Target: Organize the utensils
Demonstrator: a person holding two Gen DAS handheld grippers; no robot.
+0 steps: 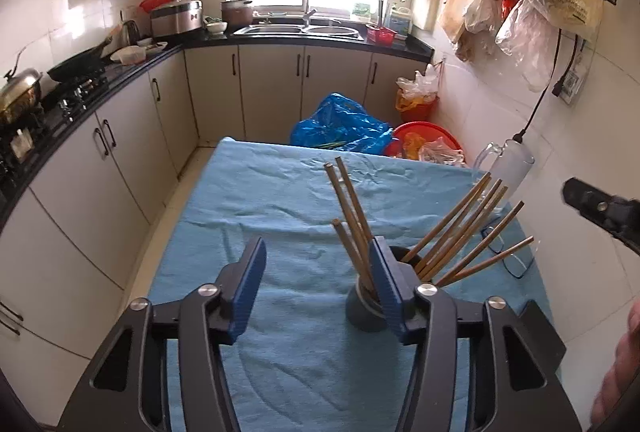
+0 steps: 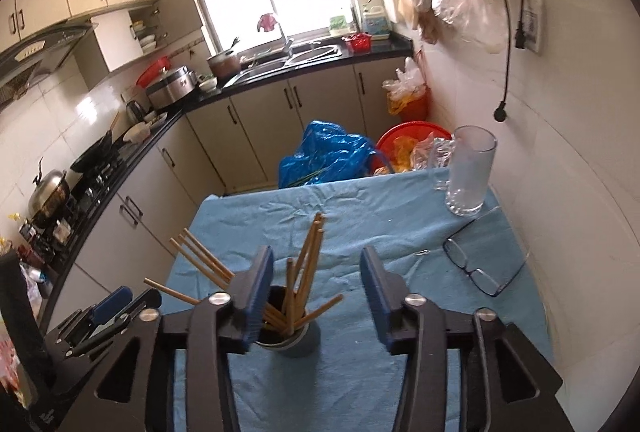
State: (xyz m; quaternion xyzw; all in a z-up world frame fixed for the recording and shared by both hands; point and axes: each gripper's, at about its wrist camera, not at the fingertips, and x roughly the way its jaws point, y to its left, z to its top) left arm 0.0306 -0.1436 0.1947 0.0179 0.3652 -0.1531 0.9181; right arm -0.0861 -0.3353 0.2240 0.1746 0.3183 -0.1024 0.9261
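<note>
Though cramped kitchen [image 1: 280, 31], blue tablecloth [image 1: 260, 199].

Both wrist views look steeply down, close over the blue-clothed table [image 1: 248, 191], sharing the chopstick cup [image 2: 298, 346].

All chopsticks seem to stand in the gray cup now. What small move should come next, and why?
Probably draw both grippers back. The chopsticks all stand in the gray cup, none lies on the blue cloth, and the left gripper and right gripper are open, holding nothing.

chopsticks [image 1: 448, 232]: about 10 | holder [image 1: 362, 308]: 1 | glass mug [image 2: 468, 171]: 1 | eyeglasses [image 2: 476, 264]: 1
</note>
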